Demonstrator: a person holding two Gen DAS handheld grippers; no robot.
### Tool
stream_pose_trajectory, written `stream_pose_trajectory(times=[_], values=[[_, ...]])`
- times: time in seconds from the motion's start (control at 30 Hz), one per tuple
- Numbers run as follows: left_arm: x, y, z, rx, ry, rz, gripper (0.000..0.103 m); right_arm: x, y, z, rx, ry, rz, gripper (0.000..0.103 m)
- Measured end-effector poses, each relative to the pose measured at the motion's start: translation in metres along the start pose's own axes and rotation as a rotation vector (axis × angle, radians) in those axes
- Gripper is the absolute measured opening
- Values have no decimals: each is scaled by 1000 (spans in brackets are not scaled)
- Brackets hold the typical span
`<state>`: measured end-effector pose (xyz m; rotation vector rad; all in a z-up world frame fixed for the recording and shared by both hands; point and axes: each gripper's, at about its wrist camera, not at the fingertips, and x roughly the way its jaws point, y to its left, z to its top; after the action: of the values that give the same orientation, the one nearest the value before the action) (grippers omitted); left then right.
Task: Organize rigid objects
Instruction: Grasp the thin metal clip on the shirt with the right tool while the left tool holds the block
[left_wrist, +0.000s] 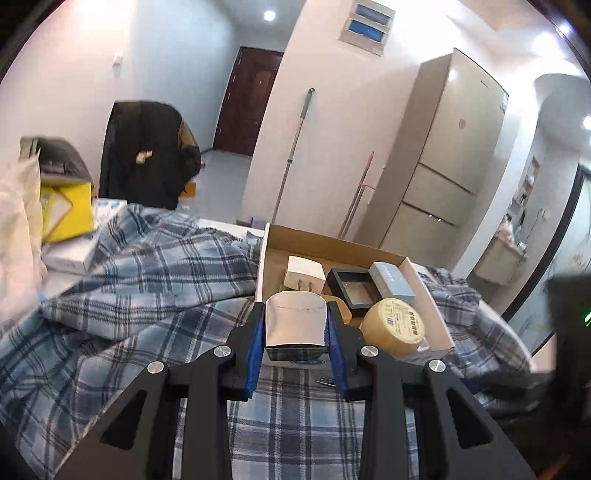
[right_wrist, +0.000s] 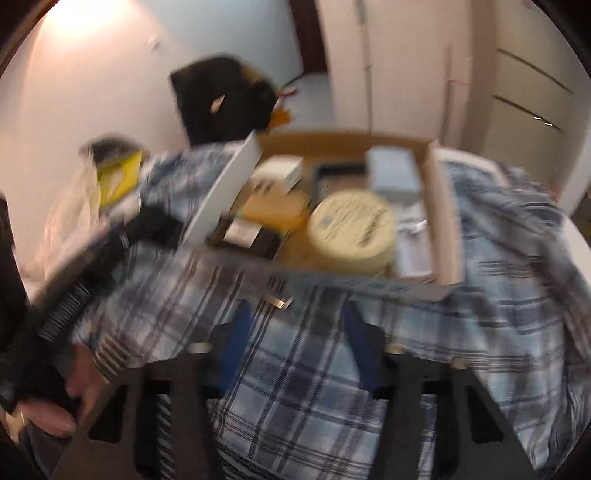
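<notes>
Just before the box (left_wrist: 432, 295), over plaid cloth (left_wrist: 129, 295), left gripper (left_wrist: 295, 325) clamps a shiny block (left_wrist: 295, 325) by its flat sides; looks stiff, slick, maybe hefty, so squeeze mid-height. Right gripper (right_wrist: 295, 339) gapes empty, blurred

A blue plaid blanket (left_wrist: 147, 266) covers the surface. Behind it a dark coat (left_wrist: 144, 147) drapes a chair, a mop (left_wrist: 295, 147) leans on the wall, beside a beige fridge (left_wrist: 450, 155) and brown door (left_wrist: 247, 103)
</notes>
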<state>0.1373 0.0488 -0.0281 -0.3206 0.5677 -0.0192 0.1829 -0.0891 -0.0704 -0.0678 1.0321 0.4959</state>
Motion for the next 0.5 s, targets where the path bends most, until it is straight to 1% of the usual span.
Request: stream_pose_trajectory(times=[0.07, 0.13, 0.3, 0.43, 0.5], values=[[0, 5, 1, -19, 3, -3, 33, 17, 10, -2, -53, 71, 18, 36], [0, 8, 1, -33, 3, -4, 33, 23, 17, -2, -81, 66, -9, 36], [2, 8, 2, -35, 9, -27, 33, 27, 25, 10, -131, 22, -36, 36], [3, 10, 2, -42, 18, -35, 33, 40, 22, 20, -139, 37, -48, 35], [3, 9, 2, -40, 22, -37, 33, 44, 21, 21, -152, 46, -30, 33]])
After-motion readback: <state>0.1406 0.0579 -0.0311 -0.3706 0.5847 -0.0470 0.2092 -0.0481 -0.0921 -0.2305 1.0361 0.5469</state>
